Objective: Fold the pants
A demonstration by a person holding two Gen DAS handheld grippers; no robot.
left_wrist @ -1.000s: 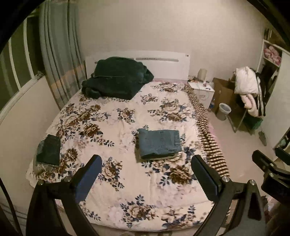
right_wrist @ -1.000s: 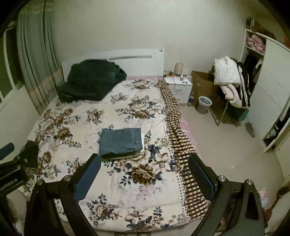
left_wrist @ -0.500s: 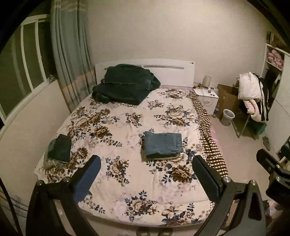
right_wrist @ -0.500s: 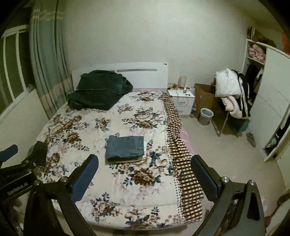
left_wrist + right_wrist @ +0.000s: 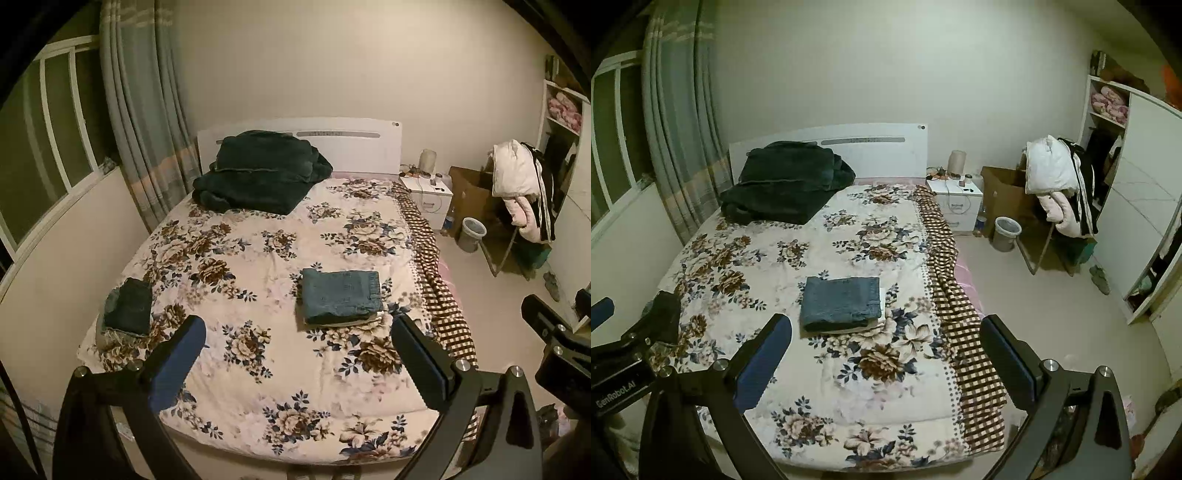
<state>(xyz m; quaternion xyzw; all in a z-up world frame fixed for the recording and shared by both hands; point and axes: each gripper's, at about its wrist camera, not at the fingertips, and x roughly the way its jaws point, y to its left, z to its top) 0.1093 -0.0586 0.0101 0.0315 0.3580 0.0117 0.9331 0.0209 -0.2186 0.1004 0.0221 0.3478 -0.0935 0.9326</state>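
Left gripper held above the foot of the floral bedspread, fingers spread wide with nothing between them. Folded blue jeans straight ahead, just beyond the right fingertip, resting on a pale folded layer. Smaller dark folded stack beyond the left fingertip; part of the right gripper far right.

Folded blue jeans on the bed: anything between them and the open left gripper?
Nothing visible. Only bare floral quilt lies between the left gripper and the folded blue jeans.
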